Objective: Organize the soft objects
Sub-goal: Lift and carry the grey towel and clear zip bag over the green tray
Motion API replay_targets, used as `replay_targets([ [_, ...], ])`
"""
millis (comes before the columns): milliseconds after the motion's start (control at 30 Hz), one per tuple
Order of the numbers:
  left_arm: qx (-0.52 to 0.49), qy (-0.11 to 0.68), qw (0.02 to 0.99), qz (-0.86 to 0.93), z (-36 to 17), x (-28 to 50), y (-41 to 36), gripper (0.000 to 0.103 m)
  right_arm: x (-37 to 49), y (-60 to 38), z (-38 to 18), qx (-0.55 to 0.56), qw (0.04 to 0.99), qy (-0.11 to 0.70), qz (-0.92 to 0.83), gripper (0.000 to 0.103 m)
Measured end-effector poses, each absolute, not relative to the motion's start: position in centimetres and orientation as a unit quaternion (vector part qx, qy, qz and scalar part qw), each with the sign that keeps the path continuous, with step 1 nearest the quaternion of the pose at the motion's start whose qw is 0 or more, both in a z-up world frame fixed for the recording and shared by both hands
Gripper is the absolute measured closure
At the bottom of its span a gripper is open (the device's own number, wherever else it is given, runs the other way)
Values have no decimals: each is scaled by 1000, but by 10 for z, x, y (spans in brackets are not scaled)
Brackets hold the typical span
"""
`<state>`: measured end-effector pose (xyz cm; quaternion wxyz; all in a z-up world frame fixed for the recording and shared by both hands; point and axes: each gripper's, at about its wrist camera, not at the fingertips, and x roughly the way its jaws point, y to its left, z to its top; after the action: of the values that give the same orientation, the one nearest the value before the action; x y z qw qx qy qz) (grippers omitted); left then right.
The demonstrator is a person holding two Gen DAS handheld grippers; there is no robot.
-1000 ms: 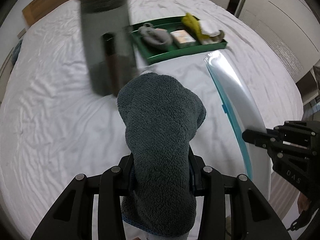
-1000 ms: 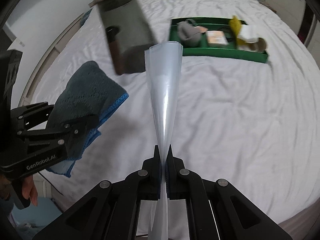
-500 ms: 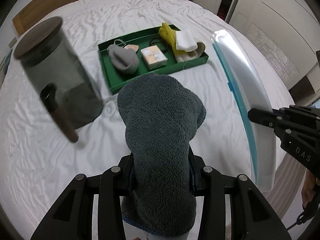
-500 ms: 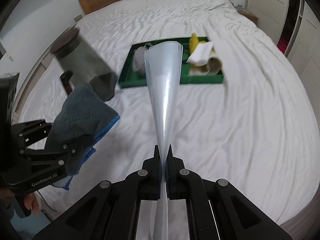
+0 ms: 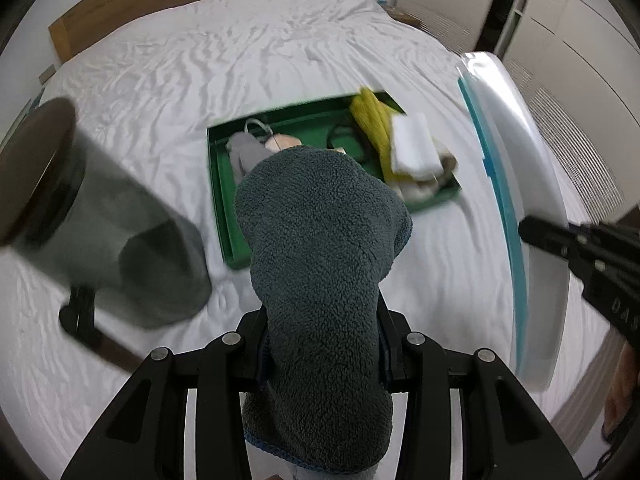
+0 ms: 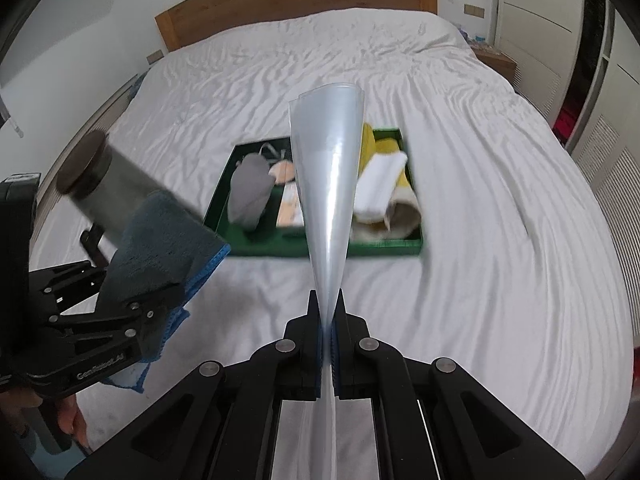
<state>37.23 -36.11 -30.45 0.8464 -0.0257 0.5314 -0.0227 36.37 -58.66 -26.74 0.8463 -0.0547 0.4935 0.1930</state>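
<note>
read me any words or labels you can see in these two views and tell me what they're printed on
"GenRobot.AI": on the side of the left gripper, seen in the right wrist view.
"DAS": letters on the body of the right gripper, left wrist view; the rest is cut off at the frame edge.
Packet in the green tray: any print too blurred to read.

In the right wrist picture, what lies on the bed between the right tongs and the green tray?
Only bare white sheet lies between the right tongs and the green tray, in the right wrist view.
</note>
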Motion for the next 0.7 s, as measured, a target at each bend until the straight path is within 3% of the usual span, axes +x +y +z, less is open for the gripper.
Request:
replay_targets([
  [400, -78, 474, 876, 37, -304, 460, -337, 68, 458, -554, -298, -48, 870, 448, 198, 101],
  [700, -110, 476, 870, 69, -339, 496, -334, 67, 495, -537, -331, -24, 874, 447, 190, 101],
])
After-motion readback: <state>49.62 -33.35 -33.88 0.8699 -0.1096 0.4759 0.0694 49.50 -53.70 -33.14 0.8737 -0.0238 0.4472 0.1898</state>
